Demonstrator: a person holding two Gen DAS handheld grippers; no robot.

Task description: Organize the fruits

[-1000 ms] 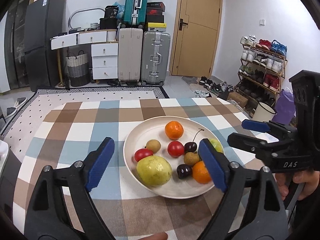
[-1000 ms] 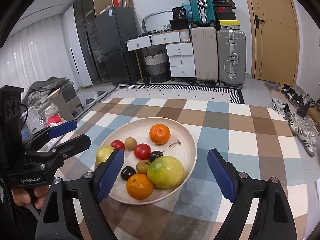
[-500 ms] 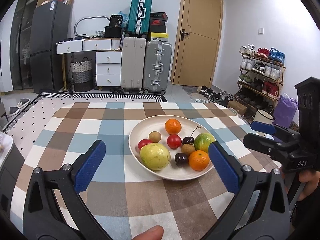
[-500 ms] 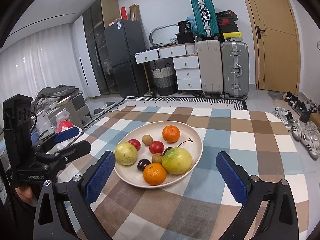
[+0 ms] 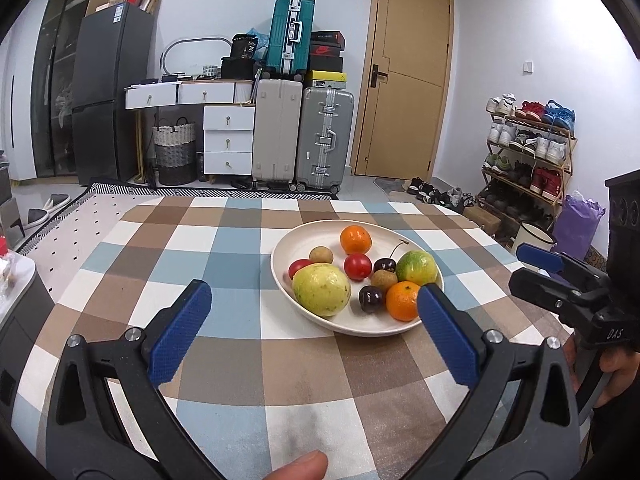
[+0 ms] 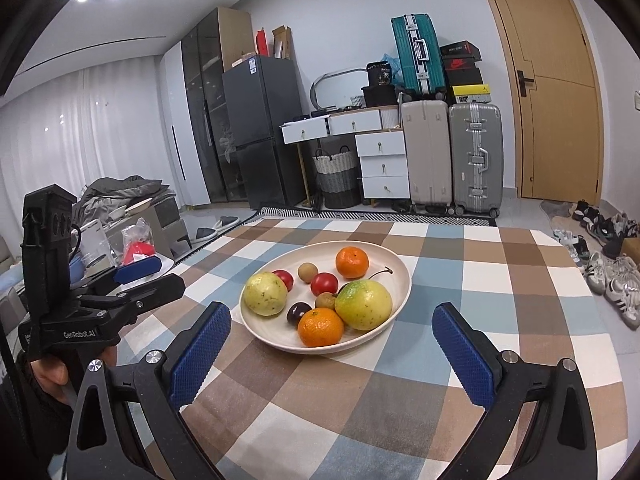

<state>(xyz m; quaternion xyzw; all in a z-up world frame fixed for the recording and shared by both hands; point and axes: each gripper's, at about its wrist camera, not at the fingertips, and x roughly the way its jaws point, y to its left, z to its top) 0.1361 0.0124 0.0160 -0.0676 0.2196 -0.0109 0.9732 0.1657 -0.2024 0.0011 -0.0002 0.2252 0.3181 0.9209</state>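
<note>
A cream plate [image 5: 430,322] [image 6: 402,276] on the checked tablecloth holds several fruits: two oranges [image 5: 355,239] [image 5: 402,301], a yellow-green guava [image 5: 321,289] [image 6: 265,293], a green one [image 5: 416,267] [image 6: 363,304], red tomatoes [image 5: 357,266], dark cherries [image 5: 371,299] and small brown fruits [image 5: 321,255]. My left gripper [image 5: 312,332] stands open before the plate's near edge with nothing between its blue pads. My right gripper [image 6: 332,354] is open too, just short of the plate, holding nothing. Each gripper shows in the other's view at the side.
The checked tablecloth [image 5: 224,268] has bare room left of the plate and in front of it. A side stand with bags [image 6: 136,248] is left of the table. Suitcases [image 5: 324,136], drawers, a fridge and a shoe rack [image 5: 528,152] line the room behind.
Both grippers have drawn back from over the plate toward the table's near side, and their jaws stand wider. The fruits lie as before.
</note>
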